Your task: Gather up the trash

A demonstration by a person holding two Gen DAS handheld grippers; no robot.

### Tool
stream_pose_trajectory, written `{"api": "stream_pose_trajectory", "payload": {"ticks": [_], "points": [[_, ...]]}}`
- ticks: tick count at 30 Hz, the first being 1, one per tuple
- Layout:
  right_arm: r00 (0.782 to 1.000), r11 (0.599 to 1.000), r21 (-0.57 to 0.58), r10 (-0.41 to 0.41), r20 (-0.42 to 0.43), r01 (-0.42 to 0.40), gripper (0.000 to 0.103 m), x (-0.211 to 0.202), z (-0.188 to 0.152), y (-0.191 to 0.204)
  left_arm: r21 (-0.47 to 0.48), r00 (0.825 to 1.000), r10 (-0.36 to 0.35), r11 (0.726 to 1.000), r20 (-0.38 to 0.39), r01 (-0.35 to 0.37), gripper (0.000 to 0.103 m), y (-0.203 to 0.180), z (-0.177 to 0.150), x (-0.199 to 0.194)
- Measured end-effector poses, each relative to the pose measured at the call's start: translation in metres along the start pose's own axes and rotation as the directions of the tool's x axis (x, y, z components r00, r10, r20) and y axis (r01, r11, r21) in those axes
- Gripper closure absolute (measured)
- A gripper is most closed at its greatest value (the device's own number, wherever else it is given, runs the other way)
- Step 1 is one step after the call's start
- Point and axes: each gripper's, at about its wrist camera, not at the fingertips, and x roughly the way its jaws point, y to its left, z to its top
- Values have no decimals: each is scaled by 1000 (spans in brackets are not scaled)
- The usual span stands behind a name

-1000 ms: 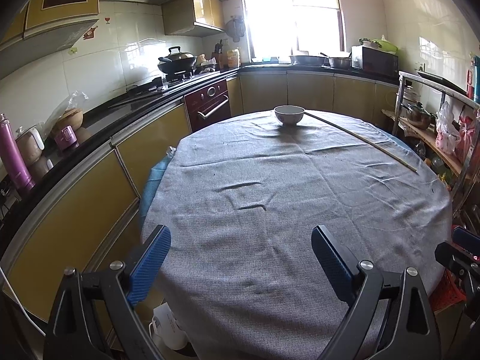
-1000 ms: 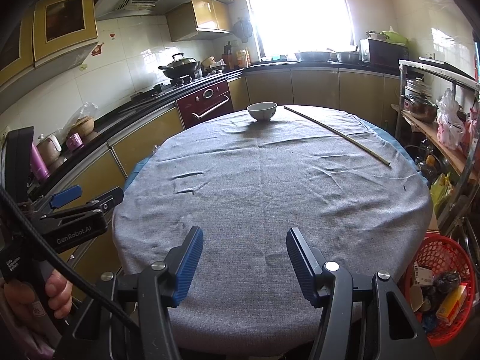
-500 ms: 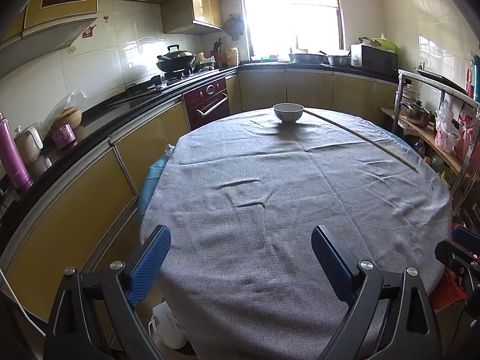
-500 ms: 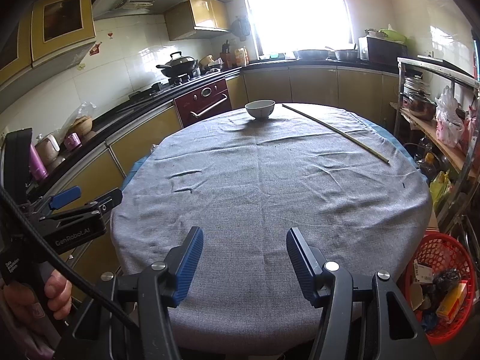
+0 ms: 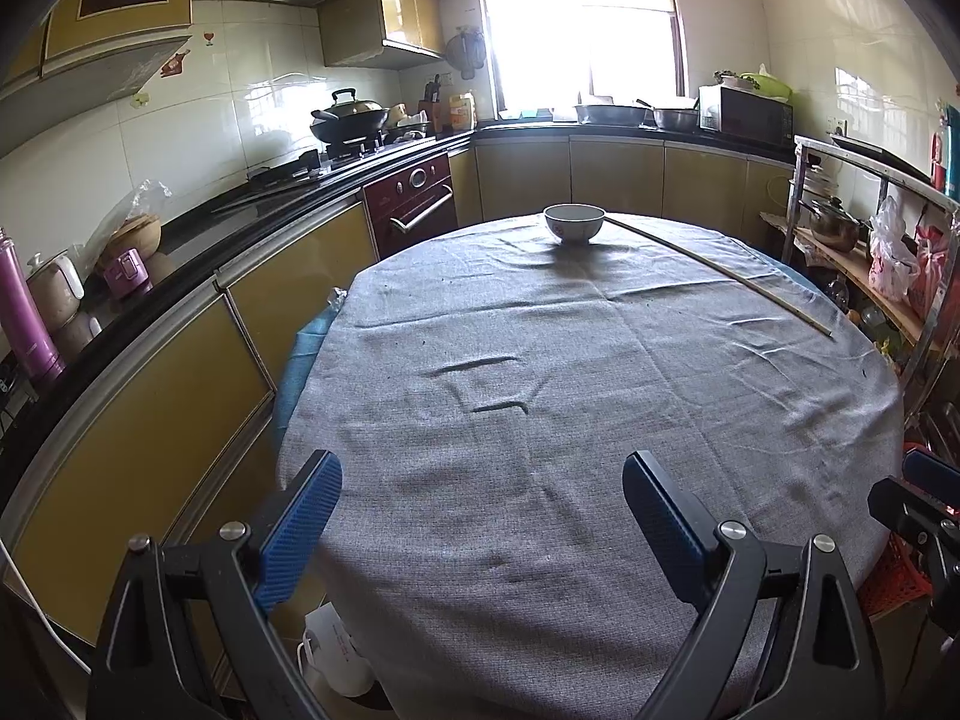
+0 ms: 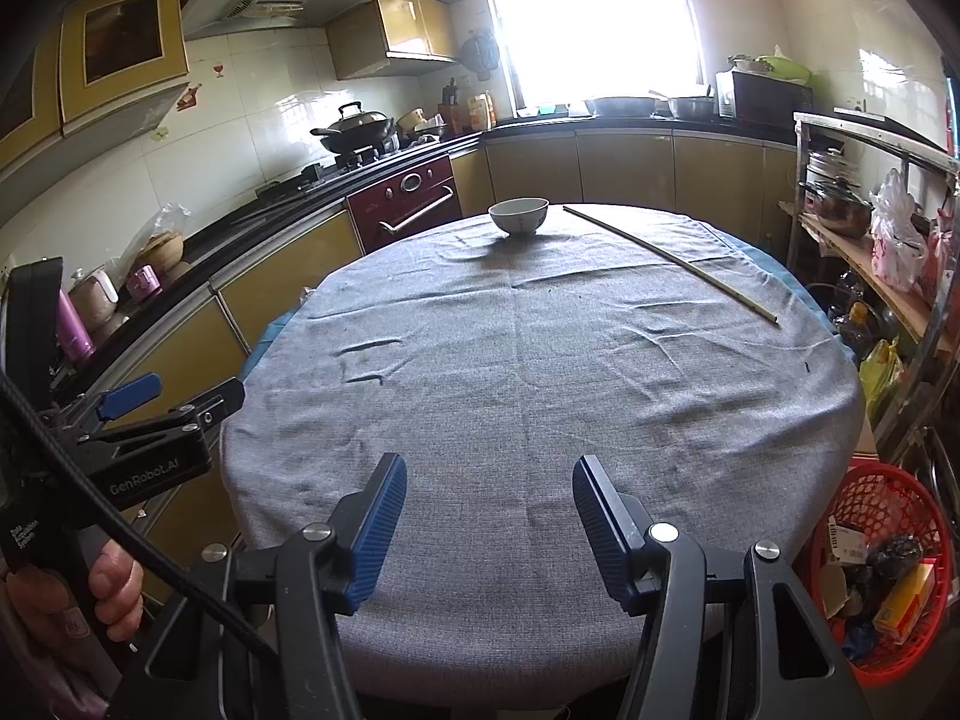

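Over the near edge of the cloth-covered bench (image 6: 540,360), both the left gripper (image 5: 480,516) and right gripper (image 6: 489,516) hover with fingers spread and empty, barely shifted from a second ago, so no pickup has begun. Trash sits only in the red basket (image 6: 864,486) beside the bench; a bowl (image 6: 518,216) and thin stick (image 6: 672,261) lie far off.

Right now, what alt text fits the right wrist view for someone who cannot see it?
The open right claw hangs empty over the near edge of a round table under grey cloth. A white bowl and a long thin stick lie at the far side, and a red basket of trash sits on the floor to the right.
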Motion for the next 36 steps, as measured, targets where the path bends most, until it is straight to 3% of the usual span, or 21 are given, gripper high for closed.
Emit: {"api": "stream_pose_trajectory", "payload": {"ticks": [36], "points": [[1000,1000,1,2,-13,-2,41,5,0,1,5,1000,-6,1000,-12,6,8,2,0,5]]}}
